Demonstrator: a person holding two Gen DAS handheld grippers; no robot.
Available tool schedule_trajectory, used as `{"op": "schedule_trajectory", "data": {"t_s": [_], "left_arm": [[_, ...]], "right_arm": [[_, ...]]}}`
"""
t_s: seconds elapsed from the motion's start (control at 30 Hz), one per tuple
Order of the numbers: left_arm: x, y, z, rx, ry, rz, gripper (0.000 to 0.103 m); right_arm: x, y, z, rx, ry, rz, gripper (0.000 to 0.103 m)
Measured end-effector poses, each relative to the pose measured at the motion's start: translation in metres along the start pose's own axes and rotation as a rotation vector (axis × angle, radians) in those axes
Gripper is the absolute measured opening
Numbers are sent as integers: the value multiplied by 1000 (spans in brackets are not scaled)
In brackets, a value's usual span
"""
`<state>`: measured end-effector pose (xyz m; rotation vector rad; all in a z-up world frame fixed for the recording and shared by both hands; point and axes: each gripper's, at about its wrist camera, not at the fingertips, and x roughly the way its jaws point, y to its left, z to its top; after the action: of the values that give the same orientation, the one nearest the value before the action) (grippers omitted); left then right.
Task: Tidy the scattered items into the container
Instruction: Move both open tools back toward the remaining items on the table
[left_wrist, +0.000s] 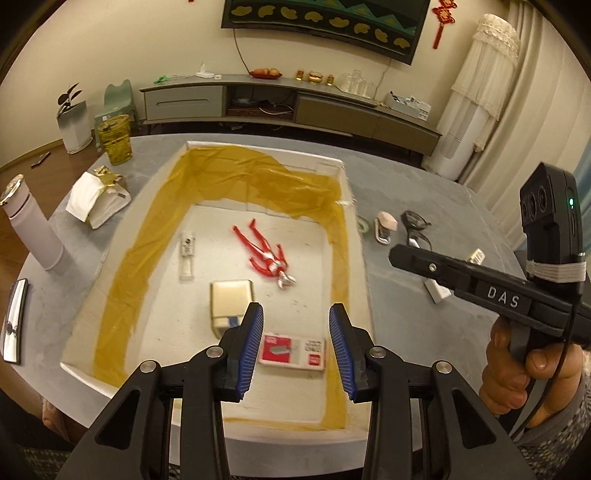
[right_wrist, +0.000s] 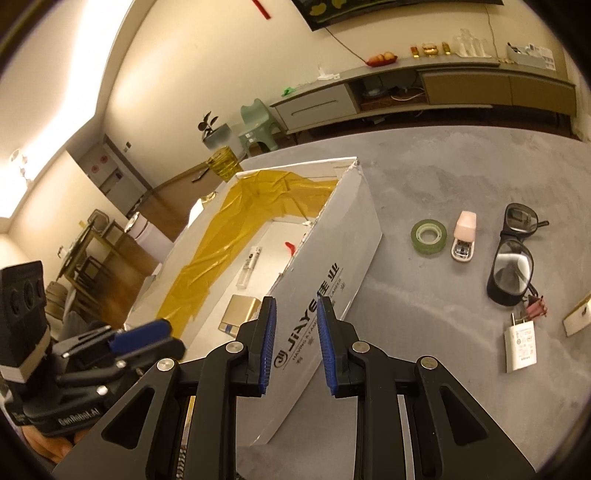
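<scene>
the white cardboard box lined with yellow tape (left_wrist: 343, 236) sits in the middle of the grey surface (right_wrist: 443, 177). inside lie a red and silver toy figure (left_wrist: 266, 256), a clear slim tube (left_wrist: 187, 254), a gold rectangular box (left_wrist: 231, 297) and a red and white flat pack (left_wrist: 293, 350). the left gripper (left_wrist: 296, 345) hovers over the pack, fingers released and empty. the right gripper (right_wrist: 295, 343) hangs by the box's outer wall, fingers parted, empty. toward the surface's right edge lie a green tape roll (right_wrist: 428, 236), a pink stapler (right_wrist: 463, 236), black glasses (right_wrist: 513, 254) and a white charger (right_wrist: 520, 345).
</scene>
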<state>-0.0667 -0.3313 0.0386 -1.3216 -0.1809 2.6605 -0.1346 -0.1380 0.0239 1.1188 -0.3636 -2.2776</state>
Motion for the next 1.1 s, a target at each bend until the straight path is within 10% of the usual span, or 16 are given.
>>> {"op": "schedule_trajectory", "data": {"t_s": [1.1], "left_arm": [[-40,-88,-26,95,-83,63,41]], "right_arm": [[-92,0,-57,4,-106,77,26]]}}
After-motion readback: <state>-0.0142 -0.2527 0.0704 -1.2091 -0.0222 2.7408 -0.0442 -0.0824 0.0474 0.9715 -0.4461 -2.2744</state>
